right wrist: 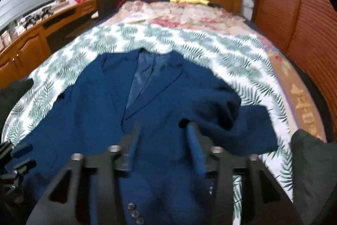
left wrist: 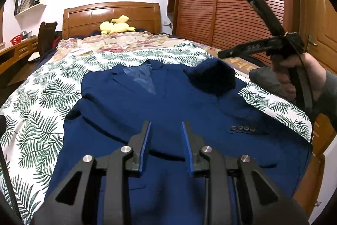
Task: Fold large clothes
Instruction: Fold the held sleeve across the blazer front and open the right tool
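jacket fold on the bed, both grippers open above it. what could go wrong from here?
1. The right sleeve lies bunched at the shoulder of the blue jacket, probably creasing if folded over as is.
2. The sleeve buttons sit on top; a pad closing there may slip.
3. The left gripper and right gripper both hang open with nothing held, so a regrasp may also pinch the leaf-print sheet.

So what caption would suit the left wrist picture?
Open left gripper above a navy blazer on a leaf-print bed cover, sleeve folded across.

Matt blue cloth jacket (left wrist: 168, 102); glossy wooden headboard (left wrist: 111, 16).
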Available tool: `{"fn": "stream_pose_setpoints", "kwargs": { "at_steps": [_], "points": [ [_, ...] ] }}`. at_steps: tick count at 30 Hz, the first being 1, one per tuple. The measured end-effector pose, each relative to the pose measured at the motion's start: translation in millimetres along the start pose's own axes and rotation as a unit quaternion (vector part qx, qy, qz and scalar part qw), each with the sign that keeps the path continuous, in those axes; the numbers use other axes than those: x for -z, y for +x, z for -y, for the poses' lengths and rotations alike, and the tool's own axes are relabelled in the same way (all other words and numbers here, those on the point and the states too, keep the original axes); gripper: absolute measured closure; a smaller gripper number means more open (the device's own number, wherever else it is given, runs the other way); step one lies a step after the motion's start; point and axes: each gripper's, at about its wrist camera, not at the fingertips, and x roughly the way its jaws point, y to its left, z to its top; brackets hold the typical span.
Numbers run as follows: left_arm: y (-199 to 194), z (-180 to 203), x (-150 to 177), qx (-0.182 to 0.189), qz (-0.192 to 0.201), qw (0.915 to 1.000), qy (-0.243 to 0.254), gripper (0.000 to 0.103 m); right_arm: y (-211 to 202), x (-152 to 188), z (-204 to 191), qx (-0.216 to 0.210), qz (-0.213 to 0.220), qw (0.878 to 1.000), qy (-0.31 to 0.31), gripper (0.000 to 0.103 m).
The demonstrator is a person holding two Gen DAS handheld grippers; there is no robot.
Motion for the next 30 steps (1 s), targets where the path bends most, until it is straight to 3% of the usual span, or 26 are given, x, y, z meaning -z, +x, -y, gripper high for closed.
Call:
{"fn": "stream_pose_setpoints", "kwargs": {
  "at_steps": [4, 12, 20, 30],
  "points": [
    [-1, 1, 0, -0.001, 0.002, 1.0, 0.003, 0.076, -13, -6, 8, 0.018, 0.02, 1.0, 0.001, 0.043],
    [0, 0, -1, -0.002, 0.001, 1.0, 0.002, 0.076, 9, -2, 54, 0.064, 0.006, 0.997, 0.046, 0.041],
    [1, 0, -1, -0.002, -0.001, 1.0, 0.003, 0.076, 41, 13, 115, 0.11, -0.028, 0.988, 0.103, 0.037],
    [7, 2, 0, -0.002, -0.008, 1.0, 0.005, 0.076, 90, 50, 176, 0.146, -0.091, 0.968, 0.18, 0.036]
  ]
}}
